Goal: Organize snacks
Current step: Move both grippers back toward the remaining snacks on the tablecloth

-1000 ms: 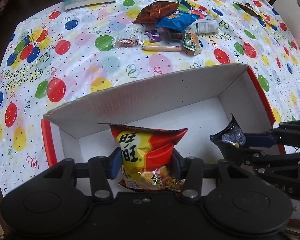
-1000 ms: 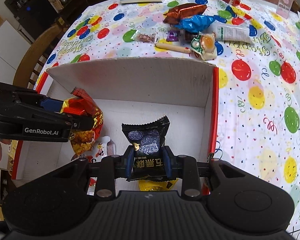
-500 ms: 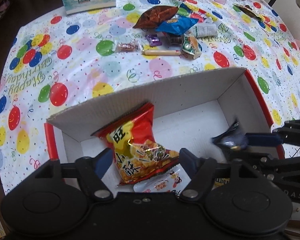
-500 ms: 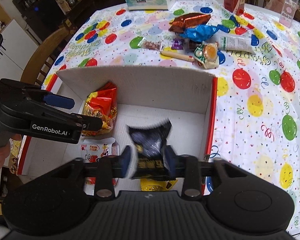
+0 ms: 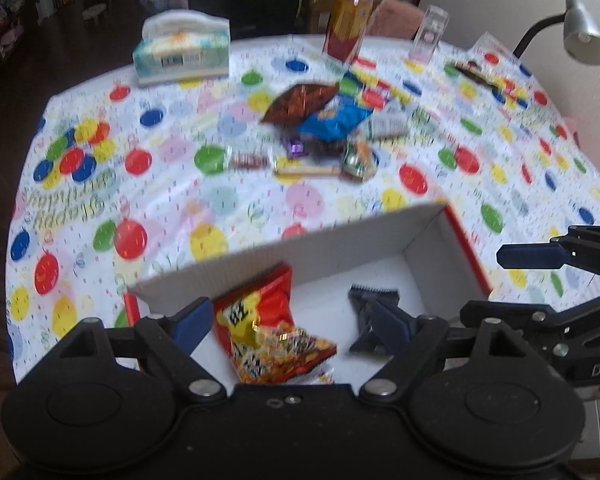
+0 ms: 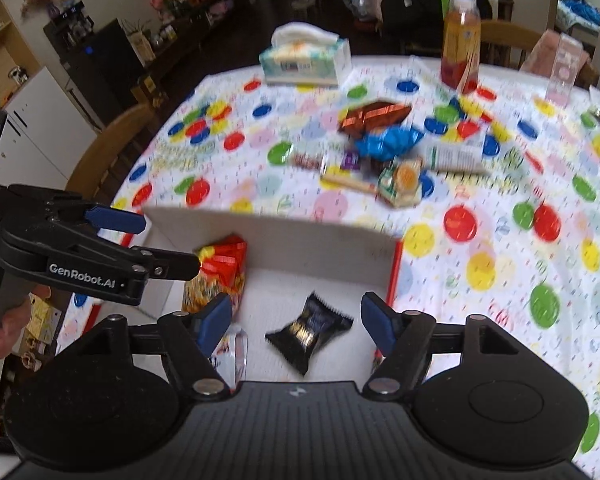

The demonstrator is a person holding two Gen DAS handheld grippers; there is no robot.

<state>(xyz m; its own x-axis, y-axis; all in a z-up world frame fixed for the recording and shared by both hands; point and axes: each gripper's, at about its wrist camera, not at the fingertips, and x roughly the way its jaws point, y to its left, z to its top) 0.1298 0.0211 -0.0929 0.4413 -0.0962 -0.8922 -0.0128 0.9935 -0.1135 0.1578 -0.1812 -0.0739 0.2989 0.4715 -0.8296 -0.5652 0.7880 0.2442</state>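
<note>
A white cardboard box point(image 5: 300, 256) with red outer sides stands at the near table edge. Inside it lie a red snack bag point(image 5: 260, 328) and a small black packet point(image 5: 370, 312). My left gripper point(image 5: 292, 320) hovers open above the red bag, touching nothing. My right gripper point(image 6: 296, 318) is open above the black packet point(image 6: 308, 330), which lies free on the box floor point(image 6: 300, 288). The red bag point(image 6: 220, 272) leans in the box's left corner. Each gripper shows in the other's view: the left gripper point(image 6: 156, 242), the right gripper point(image 5: 512, 284). A pile of loose snacks point(image 5: 324, 120) lies mid-table.
A tissue box point(image 5: 182, 54), a juice bottle point(image 5: 348, 26) and a clear container point(image 5: 430, 36) stand at the far edge. A desk lamp point(image 5: 584, 36) is at the far right. A wooden chair point(image 6: 112, 148) stands left of the table. A white packet point(image 6: 232, 354) also lies in the box.
Both grippers opened and rose back from the box. The red bag dropped from the left gripper and the black packet from the right; both now rest inside the box.
</note>
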